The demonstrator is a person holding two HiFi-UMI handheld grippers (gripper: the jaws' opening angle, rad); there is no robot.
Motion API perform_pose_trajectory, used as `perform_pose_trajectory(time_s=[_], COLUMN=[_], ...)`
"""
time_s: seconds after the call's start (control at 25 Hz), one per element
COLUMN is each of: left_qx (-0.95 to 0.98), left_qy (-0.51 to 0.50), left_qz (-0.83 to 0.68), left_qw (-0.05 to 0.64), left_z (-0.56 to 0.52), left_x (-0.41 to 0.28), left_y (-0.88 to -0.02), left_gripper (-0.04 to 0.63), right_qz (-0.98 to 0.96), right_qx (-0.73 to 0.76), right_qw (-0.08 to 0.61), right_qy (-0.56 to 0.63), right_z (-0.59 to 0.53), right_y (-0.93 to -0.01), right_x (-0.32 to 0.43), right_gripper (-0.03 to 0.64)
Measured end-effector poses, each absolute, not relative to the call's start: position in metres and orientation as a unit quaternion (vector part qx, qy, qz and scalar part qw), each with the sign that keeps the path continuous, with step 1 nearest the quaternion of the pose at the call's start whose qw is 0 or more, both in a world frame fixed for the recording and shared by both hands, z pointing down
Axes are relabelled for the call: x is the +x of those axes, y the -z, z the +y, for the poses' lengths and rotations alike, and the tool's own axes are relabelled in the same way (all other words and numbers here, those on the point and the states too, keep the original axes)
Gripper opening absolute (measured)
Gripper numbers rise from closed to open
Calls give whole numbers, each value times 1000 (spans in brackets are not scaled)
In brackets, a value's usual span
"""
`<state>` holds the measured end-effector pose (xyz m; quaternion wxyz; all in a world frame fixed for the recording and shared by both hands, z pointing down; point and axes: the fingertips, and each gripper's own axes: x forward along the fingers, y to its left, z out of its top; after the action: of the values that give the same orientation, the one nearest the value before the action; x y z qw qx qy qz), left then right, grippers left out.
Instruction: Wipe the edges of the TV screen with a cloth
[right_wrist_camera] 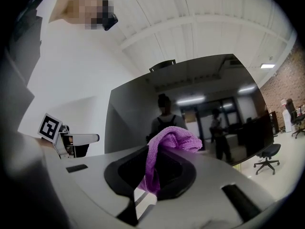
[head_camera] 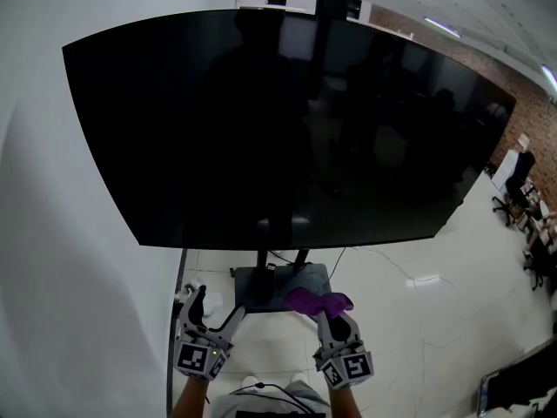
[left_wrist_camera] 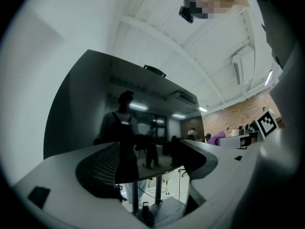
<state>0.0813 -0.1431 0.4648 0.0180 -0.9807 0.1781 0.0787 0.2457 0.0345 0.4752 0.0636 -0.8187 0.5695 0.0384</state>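
A big black TV screen (head_camera: 287,129) on a stand fills the head view above both grippers; it also faces me in the left gripper view, TV screen (left_wrist_camera: 143,118), and the right gripper view, TV screen (right_wrist_camera: 190,99). My right gripper (head_camera: 325,308) is below the screen's bottom edge, shut on a purple cloth (head_camera: 318,302) that bunches out past its jaws; the cloth (right_wrist_camera: 167,147) hangs between them. My left gripper (head_camera: 218,308) is beside it to the left, open and holding nothing, its jaws (left_wrist_camera: 152,161) apart. Neither gripper touches the screen.
The TV stand's dark base (head_camera: 278,281) and pole sit on the pale tiled floor right ahead of the grippers. A white wall (head_camera: 52,233) runs along the left. Office chairs (head_camera: 522,190) and a brick wall are at the far right.
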Motion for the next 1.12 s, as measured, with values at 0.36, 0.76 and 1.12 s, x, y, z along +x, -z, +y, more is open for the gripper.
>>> perform_pose_trajectory(time_s=[0.36,0.76,1.12], left_qx=[-976,-967,-952], left_qy=[-87,-80,-91], left_qz=[201,242,293], left_qw=[-3,1,10], left_z=[-134,-138,-146], left_x=[104,112,102], left_y=[-455,-458,-453], left_gripper=[371,371,371], right_qz=[602,592,575], right_qx=[-788,-697,-658], right_qw=[78,22,11], right_qy=[-105,-405,-485], right_z=[3,-60,-142], right_y=[-423,-110,65], right_x=[286,326,310], right_gripper=[48,49,49])
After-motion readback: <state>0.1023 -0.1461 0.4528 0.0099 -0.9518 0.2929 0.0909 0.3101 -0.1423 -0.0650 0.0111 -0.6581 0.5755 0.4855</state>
